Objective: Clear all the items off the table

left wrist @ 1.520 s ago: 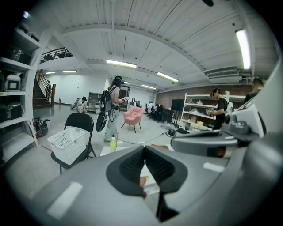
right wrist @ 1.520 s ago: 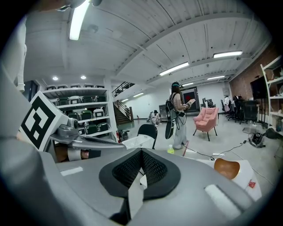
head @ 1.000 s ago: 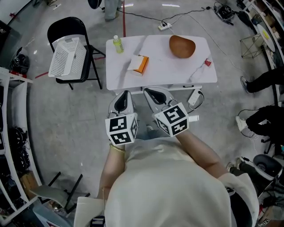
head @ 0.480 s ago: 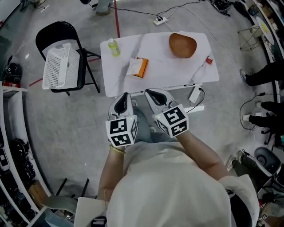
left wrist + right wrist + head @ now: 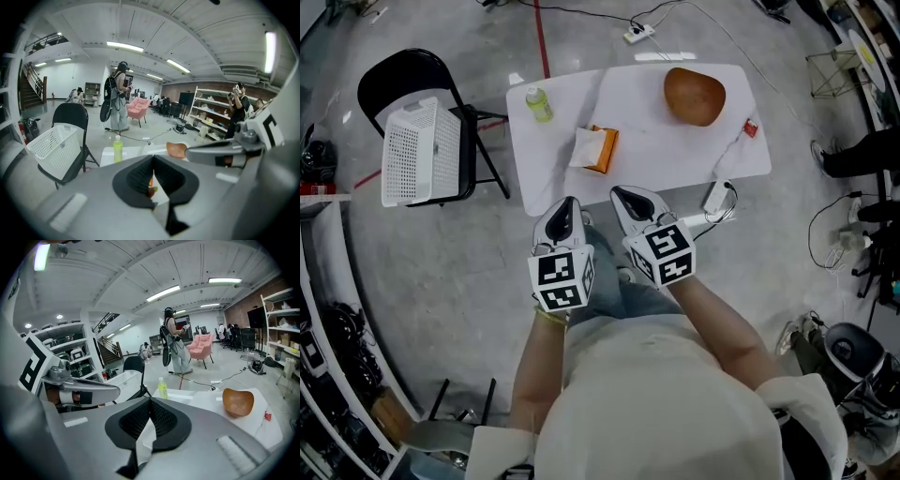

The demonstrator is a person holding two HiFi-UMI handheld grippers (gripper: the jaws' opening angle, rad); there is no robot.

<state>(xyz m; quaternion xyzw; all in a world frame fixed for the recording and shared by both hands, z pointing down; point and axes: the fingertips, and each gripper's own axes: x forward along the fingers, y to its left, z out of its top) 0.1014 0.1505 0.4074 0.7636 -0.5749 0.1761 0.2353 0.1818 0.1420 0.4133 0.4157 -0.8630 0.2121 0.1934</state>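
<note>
In the head view a white table (image 5: 647,141) carries a green bottle (image 5: 538,103) at its far left, an orange-and-white packet (image 5: 595,148) in the middle, a brown wooden bowl (image 5: 694,95) at the far right and a small red item (image 5: 751,128) on a white cable. My left gripper (image 5: 567,208) and right gripper (image 5: 625,197) hover side by side at the table's near edge, both shut and empty. The left gripper view looks past the left gripper (image 5: 153,159) at the bottle (image 5: 117,149) and bowl (image 5: 176,149). The right gripper view looks past the right gripper (image 5: 150,401) at the bottle (image 5: 162,388) and bowl (image 5: 238,401).
A white slatted basket (image 5: 419,150) rests on a black folding chair left of the table. A white adapter (image 5: 715,196) hangs by the table's near right edge. A power strip (image 5: 639,33) and cables lie on the floor beyond. A person's legs (image 5: 862,150) are at the right.
Both grippers have come forward and down together to the table's near edge, still shut. The items on the table lie as before.
</note>
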